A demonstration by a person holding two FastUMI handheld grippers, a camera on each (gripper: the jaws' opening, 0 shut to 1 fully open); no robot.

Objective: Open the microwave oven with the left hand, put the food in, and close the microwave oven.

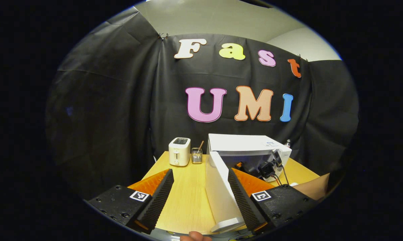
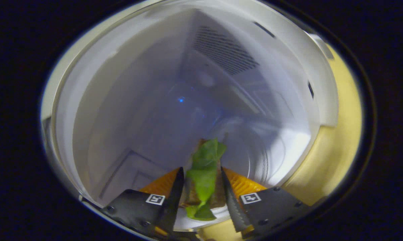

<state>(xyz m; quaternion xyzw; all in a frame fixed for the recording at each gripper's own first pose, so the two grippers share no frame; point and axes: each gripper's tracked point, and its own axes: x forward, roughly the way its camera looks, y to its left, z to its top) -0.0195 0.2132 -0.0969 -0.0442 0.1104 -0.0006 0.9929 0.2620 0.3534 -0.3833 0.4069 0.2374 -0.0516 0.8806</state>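
The white microwave [image 1: 248,144] stands on the wooden table with its door [image 1: 218,187] swung wide toward me. My left gripper [image 1: 200,171] is open, and the door's edge stands between its fingers, close to the right-hand one. The other gripper [image 1: 266,167], with a forearm behind it, reaches into the oven's opening. In the right gripper view, my right gripper [image 2: 201,171] is inside the microwave cavity [image 2: 174,100], shut on the food [image 2: 204,174], a sandwich with a green lettuce leaf, low over the oven floor.
A white toaster [image 1: 179,151] and a small holder with utensils [image 1: 196,155] stand at the back of the table [image 1: 184,197], left of the microwave. Cables hang from the other gripper. The cavity's vent grille [image 2: 225,50] is on the wall ahead.
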